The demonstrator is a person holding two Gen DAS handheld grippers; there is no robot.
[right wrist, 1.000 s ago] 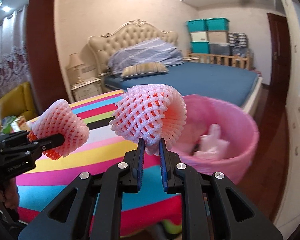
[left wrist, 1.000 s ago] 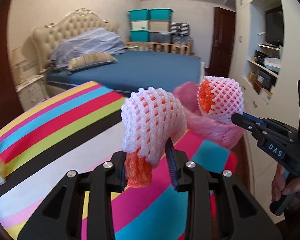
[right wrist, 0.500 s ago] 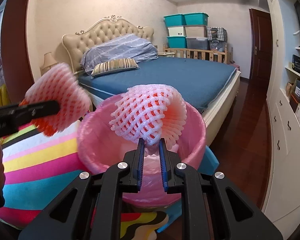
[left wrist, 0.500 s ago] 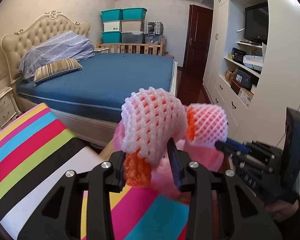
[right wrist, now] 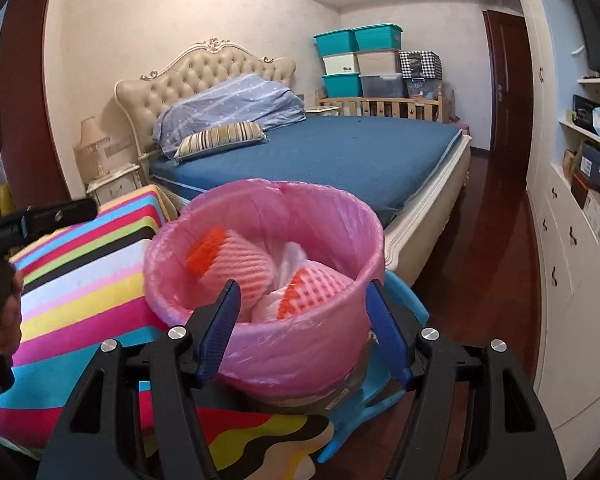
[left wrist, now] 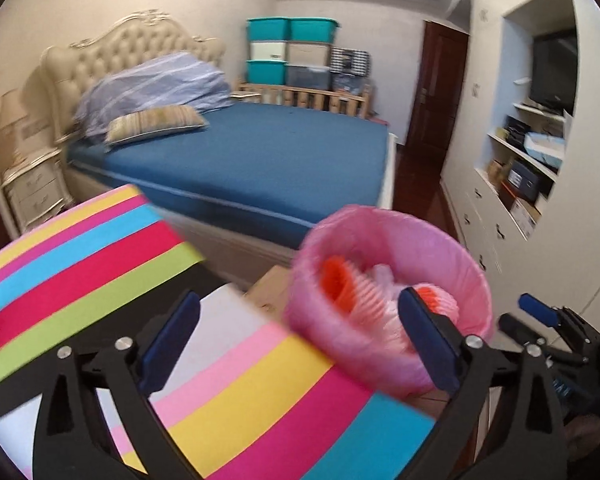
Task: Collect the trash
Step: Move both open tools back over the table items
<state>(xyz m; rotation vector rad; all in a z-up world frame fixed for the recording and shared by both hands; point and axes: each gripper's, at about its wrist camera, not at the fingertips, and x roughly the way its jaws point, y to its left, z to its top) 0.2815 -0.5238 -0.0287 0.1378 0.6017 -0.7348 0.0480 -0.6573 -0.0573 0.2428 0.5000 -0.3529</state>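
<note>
Both foam fruit nets (right wrist: 228, 264) lay inside the pink-lined bin (right wrist: 332, 344), beside the corner of the striped table (right wrist: 80, 280); one net toward the bin's left wall, the other (right wrist: 316, 286) nearer its front rim, pale crumpled plastic (right wrist: 290, 258) between them.

Left gripper (left wrist: 300, 344): jaws spread wide, nothing between them. Right gripper (right wrist: 304, 328): likewise agape and empty, poised just before the bin's rim.

Judged very light, soft and springy; unlikely to slip, since the open mesh gives the pads purchase. Best pinched across a folded edge or the orange inner lip, not squeezed whole. Liner thin and easily snagged.

Right wrist view: sharp, looking down into the bin, both nets plainly separate, blue stool (right wrist: 380, 392) under the bin. Left wrist view: blurred, bin (left wrist: 452, 264) seen from the side beyond the table's far edge (left wrist: 180, 264), stool hidden, but right gripper (left wrist: 540, 316) visible at the right edge.
</note>
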